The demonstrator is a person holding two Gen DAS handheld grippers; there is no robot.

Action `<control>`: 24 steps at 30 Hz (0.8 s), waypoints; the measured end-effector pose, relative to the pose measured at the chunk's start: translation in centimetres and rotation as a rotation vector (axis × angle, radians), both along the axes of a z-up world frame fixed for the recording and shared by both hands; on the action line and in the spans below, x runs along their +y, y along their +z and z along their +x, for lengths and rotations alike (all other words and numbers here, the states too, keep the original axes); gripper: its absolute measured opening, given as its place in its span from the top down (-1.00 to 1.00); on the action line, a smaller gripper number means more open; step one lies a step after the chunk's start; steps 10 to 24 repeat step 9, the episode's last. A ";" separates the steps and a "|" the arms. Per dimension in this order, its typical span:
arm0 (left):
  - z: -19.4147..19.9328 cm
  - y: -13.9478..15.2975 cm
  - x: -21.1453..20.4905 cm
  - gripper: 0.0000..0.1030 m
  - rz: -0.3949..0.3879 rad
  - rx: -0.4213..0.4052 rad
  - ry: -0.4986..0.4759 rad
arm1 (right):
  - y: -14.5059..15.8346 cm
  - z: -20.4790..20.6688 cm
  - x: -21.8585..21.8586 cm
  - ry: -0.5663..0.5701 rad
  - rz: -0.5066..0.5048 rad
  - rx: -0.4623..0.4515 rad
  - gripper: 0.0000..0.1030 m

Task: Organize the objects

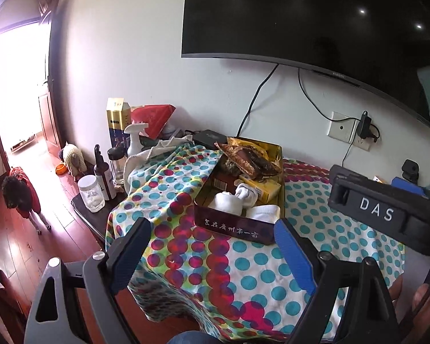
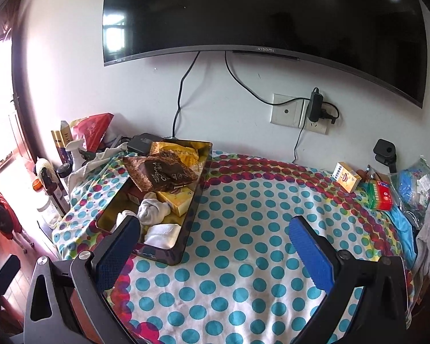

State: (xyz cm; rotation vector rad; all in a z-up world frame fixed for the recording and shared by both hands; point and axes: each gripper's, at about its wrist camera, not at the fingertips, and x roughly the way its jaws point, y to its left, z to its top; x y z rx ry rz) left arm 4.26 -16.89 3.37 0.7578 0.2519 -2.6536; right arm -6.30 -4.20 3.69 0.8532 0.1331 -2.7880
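Note:
A dark red metal tin stands on the polka-dot cloth; it also shows in the right wrist view. It holds white socks, a yellow box and brown snack packets. My left gripper is open and empty, just in front of the tin. My right gripper is open and empty, its left finger at the tin's near corner. A small yellow box and a green-red box lie at the far right.
The polka-dot cloth covers the table. Bottles, a jar and a spray bottle stand at the left edge. A TV hangs above. Bags and clothes pile at right. A dog stands on the floor.

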 end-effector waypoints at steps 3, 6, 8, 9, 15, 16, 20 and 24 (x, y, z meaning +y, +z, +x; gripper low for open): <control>0.0 0.0 0.3 -0.74 -0.005 0.001 -0.012 | 0.1 0.0 -0.1 0.002 0.001 0.002 -1.00; 0.0 0.0 0.5 -0.74 -0.005 0.001 -0.026 | 0.1 -0.1 -0.1 0.001 0.005 -0.007 -1.00; 0.0 -0.1 0.7 -0.74 -0.010 0.001 -0.022 | 0.0 -0.1 0.0 0.001 0.004 -0.006 -1.00; 0.0 -0.1 0.7 -0.74 -0.011 0.004 -0.024 | 0.1 -0.1 0.0 0.001 0.003 -0.007 -1.00; 0.0 -0.1 0.7 -0.74 -0.011 0.004 -0.024 | 0.1 -0.1 0.0 0.001 0.003 -0.007 -1.00; 0.0 -0.1 0.7 -0.74 -0.011 0.004 -0.024 | 0.1 -0.1 0.0 0.001 0.003 -0.007 -1.00; 0.0 -0.1 0.7 -0.74 -0.011 0.004 -0.024 | 0.1 -0.1 0.0 0.001 0.003 -0.007 -1.00; 0.0 -0.1 0.7 -0.74 -0.011 0.004 -0.024 | 0.1 -0.1 0.0 0.001 0.003 -0.007 -1.00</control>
